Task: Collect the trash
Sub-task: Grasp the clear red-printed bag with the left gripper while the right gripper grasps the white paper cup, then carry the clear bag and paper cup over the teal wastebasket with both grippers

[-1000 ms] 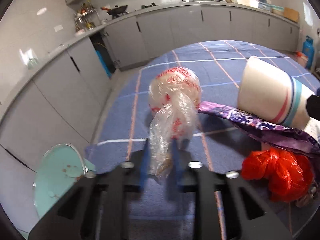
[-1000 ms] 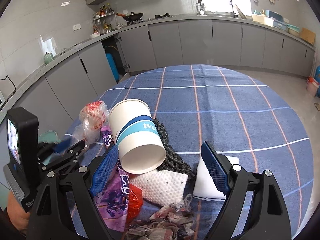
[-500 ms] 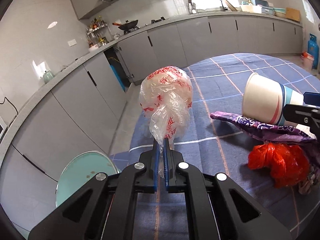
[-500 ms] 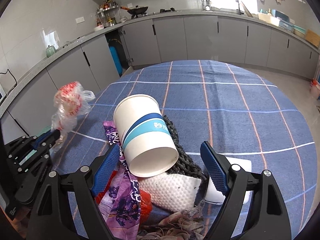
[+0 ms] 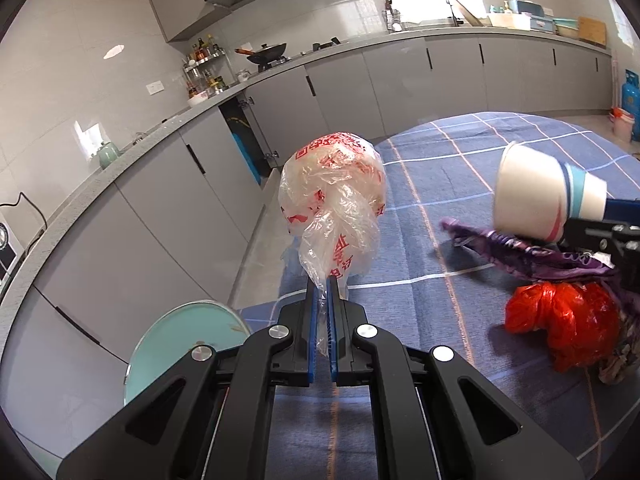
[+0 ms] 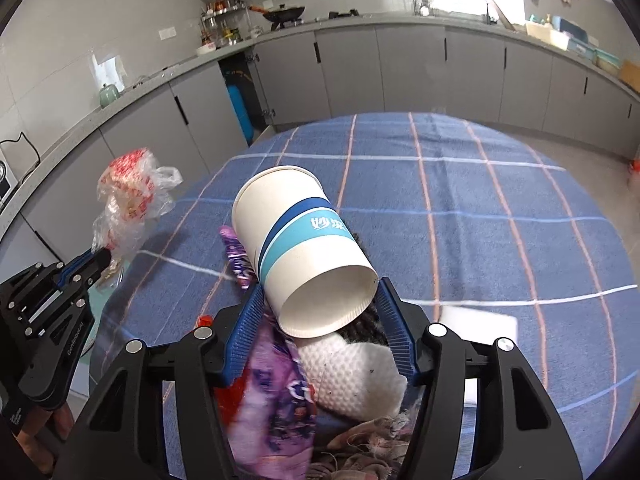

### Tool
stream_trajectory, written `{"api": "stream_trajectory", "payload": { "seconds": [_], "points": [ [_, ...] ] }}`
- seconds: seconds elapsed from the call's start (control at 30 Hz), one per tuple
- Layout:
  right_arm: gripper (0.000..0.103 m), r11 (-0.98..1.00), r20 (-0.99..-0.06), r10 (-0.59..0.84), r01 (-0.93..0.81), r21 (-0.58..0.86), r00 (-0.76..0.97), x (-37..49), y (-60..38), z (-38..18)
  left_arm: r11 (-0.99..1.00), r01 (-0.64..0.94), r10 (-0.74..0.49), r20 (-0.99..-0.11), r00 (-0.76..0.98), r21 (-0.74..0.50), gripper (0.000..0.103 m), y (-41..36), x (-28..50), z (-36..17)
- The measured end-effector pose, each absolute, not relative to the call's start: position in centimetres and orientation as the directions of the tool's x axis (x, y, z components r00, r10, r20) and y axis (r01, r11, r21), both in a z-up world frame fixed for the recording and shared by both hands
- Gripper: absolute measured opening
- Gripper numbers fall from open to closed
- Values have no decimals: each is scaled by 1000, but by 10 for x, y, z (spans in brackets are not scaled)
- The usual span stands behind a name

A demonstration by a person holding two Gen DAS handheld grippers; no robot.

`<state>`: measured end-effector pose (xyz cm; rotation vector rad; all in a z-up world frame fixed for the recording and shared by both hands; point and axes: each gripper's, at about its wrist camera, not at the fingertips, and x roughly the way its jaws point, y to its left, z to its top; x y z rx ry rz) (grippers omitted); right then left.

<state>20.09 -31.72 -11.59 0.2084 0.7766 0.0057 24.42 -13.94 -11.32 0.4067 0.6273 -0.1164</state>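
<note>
My left gripper [image 5: 322, 292] is shut on the tail of a clear plastic bag with red print [image 5: 334, 196] and holds it lifted above the left edge of the blue checked table [image 5: 460, 184]. The bag also shows in the right wrist view [image 6: 128, 196]. My right gripper [image 6: 318, 316] is shut on the base of a white paper cup with blue bands [image 6: 300, 244], which lies tilted on a trash pile. The cup shows at the right in the left wrist view [image 5: 548, 196].
The pile holds a purple wrapper [image 6: 276, 392], a red plastic bag [image 5: 568, 328], white foam mesh [image 6: 352, 372], a dark knitted piece and rags. A white sponge [image 6: 480, 320] lies at the right. A pale green bin [image 5: 176, 340] stands below the table's left edge. Grey cabinets stand behind.
My left gripper shut on the plastic bag and lifted it off the table, toward the left edge. My right gripper closed around the cup's base.
</note>
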Motion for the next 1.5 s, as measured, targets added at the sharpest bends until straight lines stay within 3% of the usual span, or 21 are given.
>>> {"api": "stream_trajectory", "payload": {
  "seconds": [0.3, 0.6, 1.5],
  "points": [
    [58, 988, -636, 25, 79, 135, 771, 193, -305, -90, 924, 166, 64, -567, 821, 345, 5, -120, 237, -99],
    [58, 994, -600, 61, 8, 111, 798, 195, -268, -76, 929, 86, 142, -559, 817, 361, 5, -84, 231, -95],
    [58, 968, -607, 226, -244, 54, 762, 228, -146, -85, 897, -135, 373, -555, 744, 422, 5, 34, 242, -105]
  ]
}}
